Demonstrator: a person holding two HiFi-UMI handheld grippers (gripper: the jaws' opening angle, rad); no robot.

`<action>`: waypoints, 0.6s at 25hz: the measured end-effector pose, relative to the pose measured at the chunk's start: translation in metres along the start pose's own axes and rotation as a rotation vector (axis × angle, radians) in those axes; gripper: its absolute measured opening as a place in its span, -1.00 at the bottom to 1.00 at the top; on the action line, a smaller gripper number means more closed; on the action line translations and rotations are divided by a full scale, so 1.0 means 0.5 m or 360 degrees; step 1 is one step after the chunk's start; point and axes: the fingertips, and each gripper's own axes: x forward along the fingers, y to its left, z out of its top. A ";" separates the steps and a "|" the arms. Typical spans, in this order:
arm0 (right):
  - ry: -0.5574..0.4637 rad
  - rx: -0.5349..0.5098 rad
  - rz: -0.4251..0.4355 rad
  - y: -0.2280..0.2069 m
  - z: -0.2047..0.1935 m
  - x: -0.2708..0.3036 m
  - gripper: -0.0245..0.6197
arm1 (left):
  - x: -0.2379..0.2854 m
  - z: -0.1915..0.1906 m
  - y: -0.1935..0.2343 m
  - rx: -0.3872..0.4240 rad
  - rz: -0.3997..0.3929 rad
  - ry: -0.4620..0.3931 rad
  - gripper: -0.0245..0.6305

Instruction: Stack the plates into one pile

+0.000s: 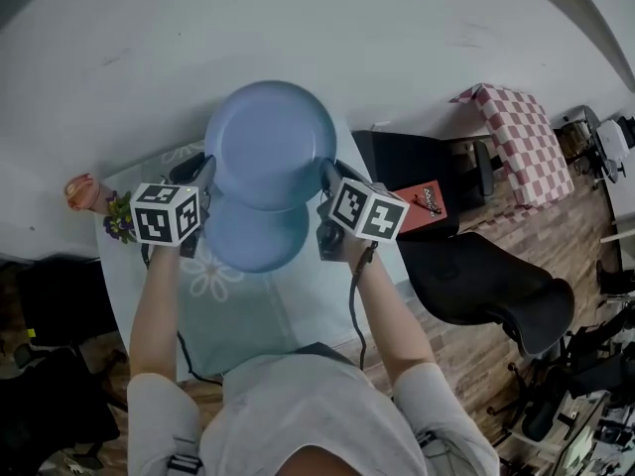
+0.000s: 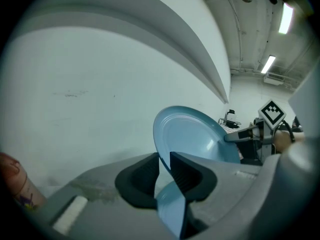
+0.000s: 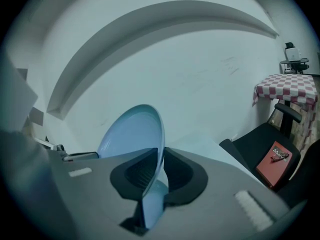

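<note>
Flanking the upper plate [image 1: 270, 142], the left gripper [image 1: 203, 174] has its fingers slightly apart around the left rim, not pinching it. The right gripper [image 1: 327, 175] has its fingers pinched on the right rim. The upper plate overlaps the far part of a second plate [image 1: 260, 248] lying on the bench [image 1: 288, 310].

- Soft, even indoor light; the head view is moderately bright and darkens at its corners.
- Long white ceiling strip lights [image 2: 285, 18] glare at the left gripper view's upper right.
- Both gripper views bend strongly at the edges inside black round borders; their nearest foreground is blurred.
- The glossy pale blue round plate [image 1: 270, 145] carries a faint sheen.
</note>
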 end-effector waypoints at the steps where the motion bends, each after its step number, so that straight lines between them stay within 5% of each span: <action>1: 0.0007 -0.0006 0.0006 0.005 -0.007 -0.004 -0.80 | -0.014 -0.008 -0.001 -0.0010 0.0011 -0.0002 -0.69; 15: 0.0202 -0.0018 0.0019 0.019 -0.156 -0.033 -0.82 | -0.105 -0.172 -0.012 -0.0167 0.0074 0.0101 -0.70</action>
